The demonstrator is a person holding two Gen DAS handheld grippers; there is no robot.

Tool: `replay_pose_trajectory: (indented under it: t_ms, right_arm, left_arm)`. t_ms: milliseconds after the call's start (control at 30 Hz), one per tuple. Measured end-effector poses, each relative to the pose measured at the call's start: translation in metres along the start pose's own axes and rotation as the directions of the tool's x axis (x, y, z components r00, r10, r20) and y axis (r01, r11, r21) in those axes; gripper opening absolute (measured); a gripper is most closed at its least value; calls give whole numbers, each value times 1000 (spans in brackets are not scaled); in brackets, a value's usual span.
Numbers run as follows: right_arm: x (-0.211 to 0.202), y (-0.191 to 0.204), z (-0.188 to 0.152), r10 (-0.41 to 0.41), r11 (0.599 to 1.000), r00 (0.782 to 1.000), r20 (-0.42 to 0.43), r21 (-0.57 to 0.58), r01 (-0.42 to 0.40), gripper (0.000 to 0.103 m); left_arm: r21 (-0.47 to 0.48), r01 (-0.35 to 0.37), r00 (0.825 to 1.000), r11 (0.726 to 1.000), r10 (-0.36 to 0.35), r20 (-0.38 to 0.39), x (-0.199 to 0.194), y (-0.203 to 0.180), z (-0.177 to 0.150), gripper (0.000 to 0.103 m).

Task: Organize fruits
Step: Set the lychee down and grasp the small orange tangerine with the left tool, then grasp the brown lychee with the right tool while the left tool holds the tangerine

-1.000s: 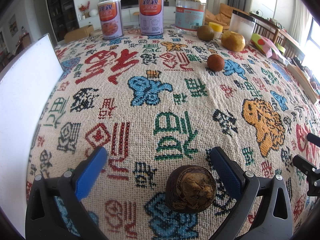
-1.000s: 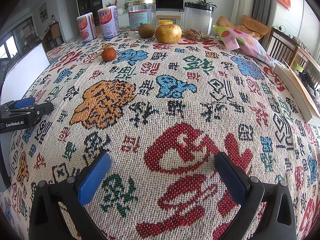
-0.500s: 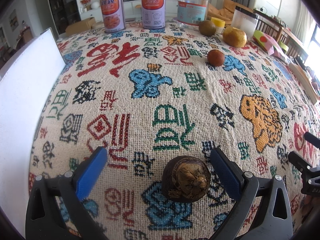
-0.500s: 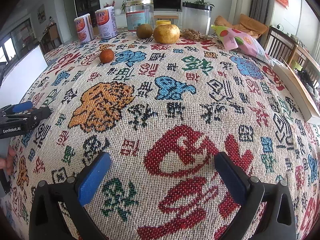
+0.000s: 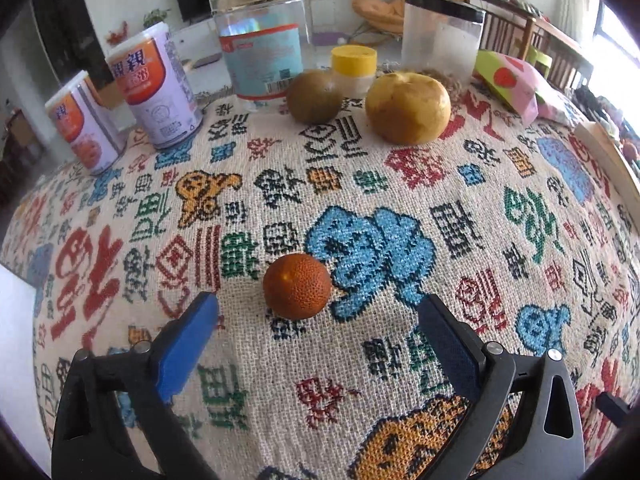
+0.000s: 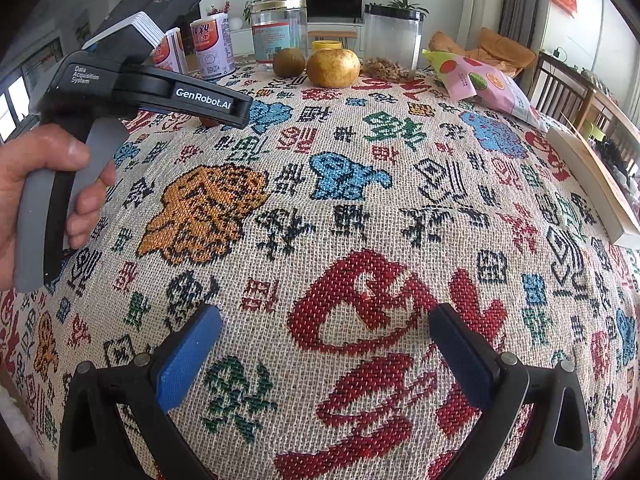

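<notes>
Fruit (image 5: pixel 297 286): small, round, orange-red, pebbled skin, between tips of wide-open, empty left hand-held gripper (image 5: pixel 316 322).

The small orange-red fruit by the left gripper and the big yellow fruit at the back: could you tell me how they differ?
The orange-red fruit is smaller, with a dotted, pebbly skin; the yellow fruit is larger, smoother and blotchy. The orange-red fruit sits alone just ahead of the open left gripper; the yellow fruit sits far back beside a brown-green fruit and jars. Both are roundish and rest on the woven tablecloth.

Both grippers (left (image 5: pixel 316 312), right (image 6: pixel 326 324)) agape.
</notes>
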State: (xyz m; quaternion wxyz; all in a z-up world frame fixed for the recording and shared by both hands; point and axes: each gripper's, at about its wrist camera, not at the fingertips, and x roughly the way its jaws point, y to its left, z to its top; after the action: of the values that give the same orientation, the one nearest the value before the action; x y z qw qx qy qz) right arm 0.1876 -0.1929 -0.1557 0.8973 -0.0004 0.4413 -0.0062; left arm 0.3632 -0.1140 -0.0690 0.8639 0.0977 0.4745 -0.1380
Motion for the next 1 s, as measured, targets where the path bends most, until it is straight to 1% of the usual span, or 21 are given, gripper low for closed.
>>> replay_pose_trajectory:
  t_ms: [33, 67, 100, 133, 200, 267, 333, 367, 400, 500, 567, 600, 700, 767, 833, 900, 967, 1000]
  right_arm:
    - [0, 0, 0, 0, 1000, 1000, 0, 0, 0, 103]
    - [0, 0, 0, 0, 1000, 1000, 0, 0, 0, 103]
    - [0, 0, 0, 0, 1000, 1000, 0, 0, 0, 103]
    - [0, 0, 0, 0, 1000, 1000, 0, 0, 0, 103]
    - [0, 0, 0, 0, 1000, 1000, 0, 0, 0, 103]
    - [0, 0, 0, 0, 1000, 1000, 0, 0, 0, 103]
    - [0, 0, 0, 0, 1000, 1000, 0, 0, 0, 103]
    - [0, 0, 0, 0, 1000, 1000, 0, 0, 0, 103]
    - [0, 0, 0, 0, 1000, 1000, 0, 0, 0, 103]
    - [0, 0, 0, 0, 1000, 1000, 0, 0, 0, 103]
    - [0, 0, 0, 1, 1000, 1000, 0, 0, -1, 103]
    - [0, 0, 0, 1, 1000, 1000, 0, 0, -1, 103]
    - [0, 0, 0, 1, 1000, 1000, 0, 0, -1, 103]
    - [0, 0, 0, 1, 1000, 1000, 0, 0, -1, 103]
    - [0, 0, 0, 0, 1000, 1000, 0, 0, 0, 103]
    - [0, 0, 0, 1, 1000, 1000, 0, 0, -1, 103]
    - [0, 0, 0, 1, 1000, 1000, 0, 0, -1, 103]
    - [0, 0, 0, 1, 1000, 1000, 0, 0, -1, 103]
  left_arm:
    - [-23, 18, 1000, 1000, -18, 5, 2, 3, 0, 75]
    - [-44, 37, 999, 998, -36, 29, 1, 7, 0, 70]
    - [-57, 43, 998, 997, -40, 49, -2, 10, -1, 47]
    - [-63, 40, 998, 997, -37, 52, -2, 13, -1, 30]
    - [-88, 59, 997, 994, -54, 59, -7, 20, -3, 29]
    - [-119, 85, 994, 989, -75, 86, -22, 30, -8, 29]
    - [-156, 134, 985, 979, -115, 127, -56, 46, -18, 29]
    - [-162, 147, 981, 976, -124, 147, -75, 56, -21, 29]
    - [-164, 149, 978, 975, -122, 167, -95, 67, -26, 29]
    - [-167, 115, 977, 979, -81, 199, -149, 99, -49, 29]
    - [-192, 98, 979, 976, -60, 196, -175, 116, -75, 29]
    - [-205, 92, 981, 974, -54, 185, -181, 122, -91, 29]
    - [-235, 71, 991, 969, -41, 131, -180, 126, -148, 29]
    - [-252, 63, 996, 966, -43, 84, -168, 119, -184, 29]
    - [-271, 66, 997, 960, -53, 56, -156, 113, -213, 29]
    - [-268, 44, 998, 962, -30, 56, -152, 109, -231, 29]
    - [-280, 29, 998, 960, -13, 62, -149, 110, -244, 34]
    - [-284, 44, 996, 958, -19, 90, -151, 110, -248, 39]
